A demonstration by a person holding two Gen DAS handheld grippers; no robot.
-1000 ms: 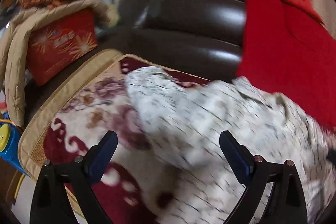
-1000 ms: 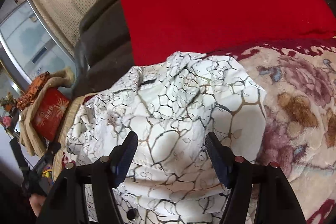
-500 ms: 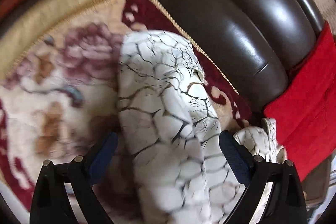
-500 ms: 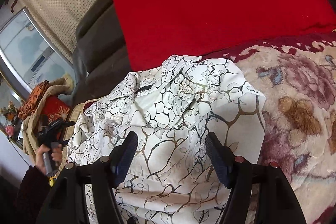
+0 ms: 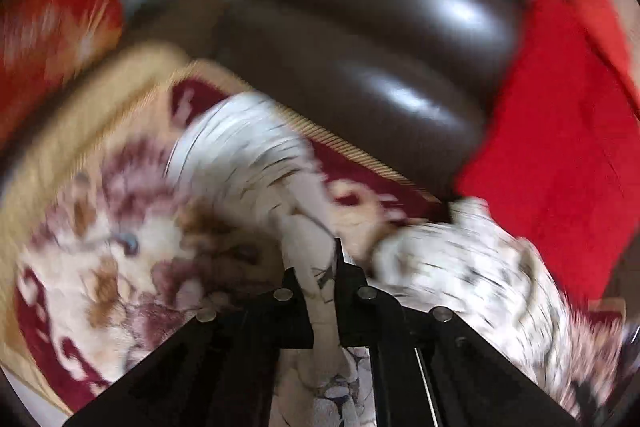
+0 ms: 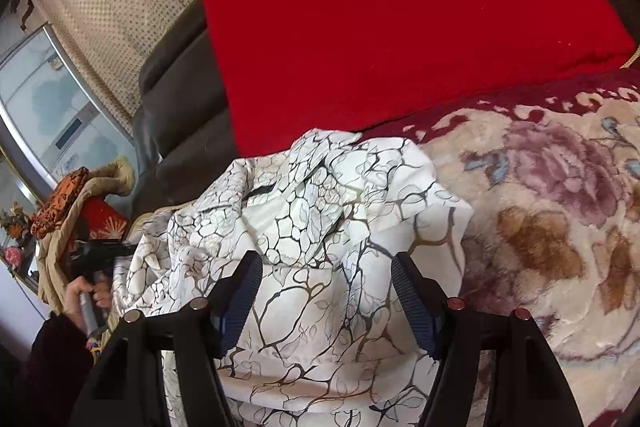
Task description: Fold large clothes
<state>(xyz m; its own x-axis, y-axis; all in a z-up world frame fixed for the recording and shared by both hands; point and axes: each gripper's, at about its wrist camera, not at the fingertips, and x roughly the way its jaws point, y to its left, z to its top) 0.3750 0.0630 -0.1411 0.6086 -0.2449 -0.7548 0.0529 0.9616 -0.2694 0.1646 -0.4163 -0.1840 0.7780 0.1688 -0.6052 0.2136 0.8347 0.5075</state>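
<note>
The left gripper (image 5: 322, 291) has its fingers clamped on a strip of the white shirt (image 5: 240, 155), pinched tight between them. The right gripper (image 6: 326, 303) hovers with its fingers wide apart above the shirt (image 6: 320, 227), gripping nothing. The shirt (white with a dark cracked-line print) lies crumpled on the flowered blanket (image 6: 552, 211) that covers the sofa seat, bunched toward the seat's back edge. In the left wrist view, which is blurred, part of the cloth trails off over the blanket (image 5: 100, 227) to either side of the gripper. Beyond it rises the dark leather backrest (image 5: 380, 47), with a red cover (image 6: 380, 27) draped over the stretch beside it.
</note>
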